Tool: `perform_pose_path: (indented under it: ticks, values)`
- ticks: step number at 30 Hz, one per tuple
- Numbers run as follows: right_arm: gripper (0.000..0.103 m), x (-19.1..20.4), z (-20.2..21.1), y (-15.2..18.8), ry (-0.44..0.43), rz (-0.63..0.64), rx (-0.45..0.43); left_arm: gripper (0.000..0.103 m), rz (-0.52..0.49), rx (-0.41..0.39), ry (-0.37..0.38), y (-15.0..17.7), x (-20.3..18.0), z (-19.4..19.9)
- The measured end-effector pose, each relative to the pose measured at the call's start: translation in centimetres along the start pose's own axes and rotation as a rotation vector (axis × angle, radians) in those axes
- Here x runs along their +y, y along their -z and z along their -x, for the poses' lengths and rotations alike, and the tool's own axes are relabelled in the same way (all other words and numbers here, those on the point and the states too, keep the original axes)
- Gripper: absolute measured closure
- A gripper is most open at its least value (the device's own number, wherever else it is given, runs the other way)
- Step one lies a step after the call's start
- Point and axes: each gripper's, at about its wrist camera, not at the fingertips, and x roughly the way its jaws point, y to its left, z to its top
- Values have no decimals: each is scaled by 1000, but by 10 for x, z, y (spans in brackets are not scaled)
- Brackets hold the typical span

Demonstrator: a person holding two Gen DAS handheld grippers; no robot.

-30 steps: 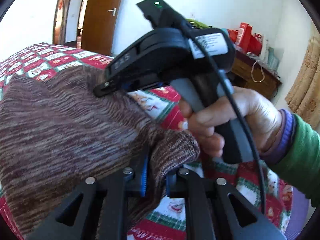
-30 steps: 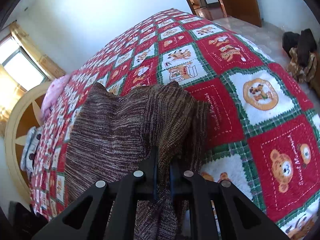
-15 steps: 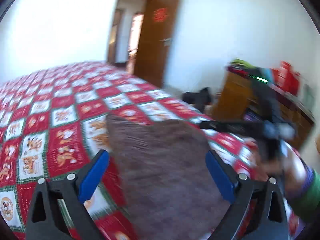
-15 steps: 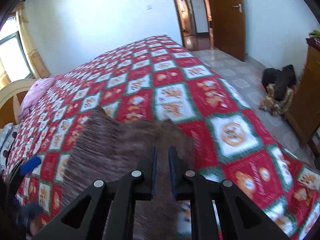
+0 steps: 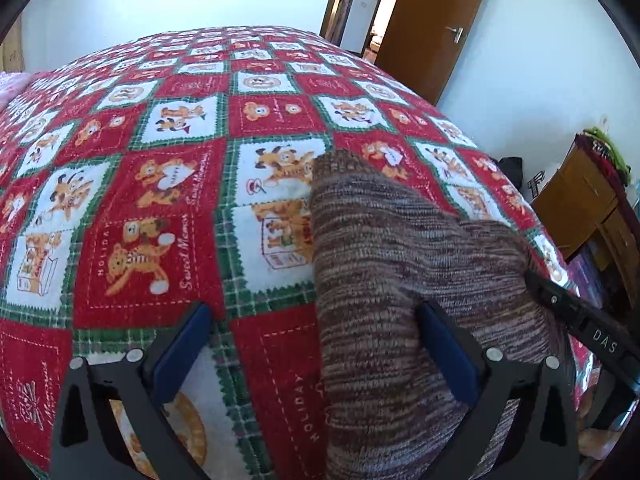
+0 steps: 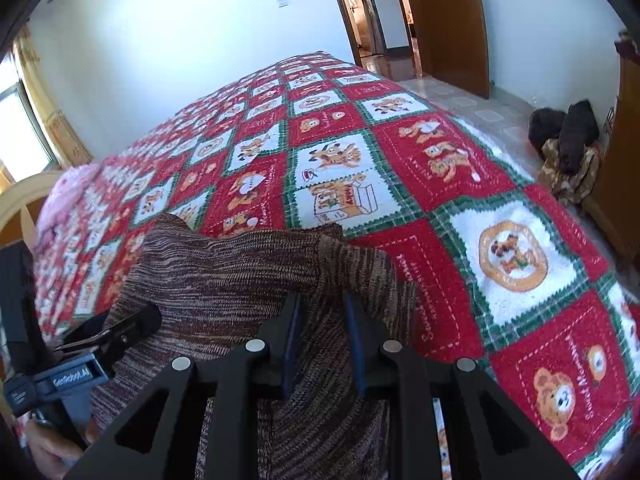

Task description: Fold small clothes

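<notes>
A brown striped knit sweater lies folded on the red and white cartoon quilt. My left gripper stands wide open over the sweater's left edge; its right pad rests on the knit and nothing is gripped. In the right wrist view the sweater fills the near left. My right gripper has its jaws opening, a narrow gap between the blue pads with knit lying in it. The left gripper shows at the sweater's left side.
The quilt covers a large bed reaching back to a white wall. A brown door stands ajar at the back right. A wooden cabinet and dark bags sit right of the bed. A pink pillow lies far left.
My left gripper let go of the sweater, opened wide and swung left across the bed. My right gripper's pads have parted slightly from the fold they pinched.
</notes>
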Motion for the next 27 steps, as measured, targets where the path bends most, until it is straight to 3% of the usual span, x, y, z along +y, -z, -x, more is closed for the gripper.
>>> perform_pose_path:
  ticks: [4, 8, 14, 21, 27]
  values:
    - [80, 2, 11, -2, 27, -21, 9, 0, -15, -4, -1, 0, 2, 0]
    - [80, 17, 53, 8, 13, 12, -27, 0, -26, -3, -12, -2, -4, -4]
    - [80, 16, 54, 50, 62, 26, 120, 0, -40, -9, -29, -2, -6, -5]
    - [78, 3, 48, 57, 27, -78, 55, 0, -69, -21, -61, 1, -12, -3]
    - [76, 7, 48, 56, 41, -70, 2, 0, -81, -23, -71, 3, -12, -2]
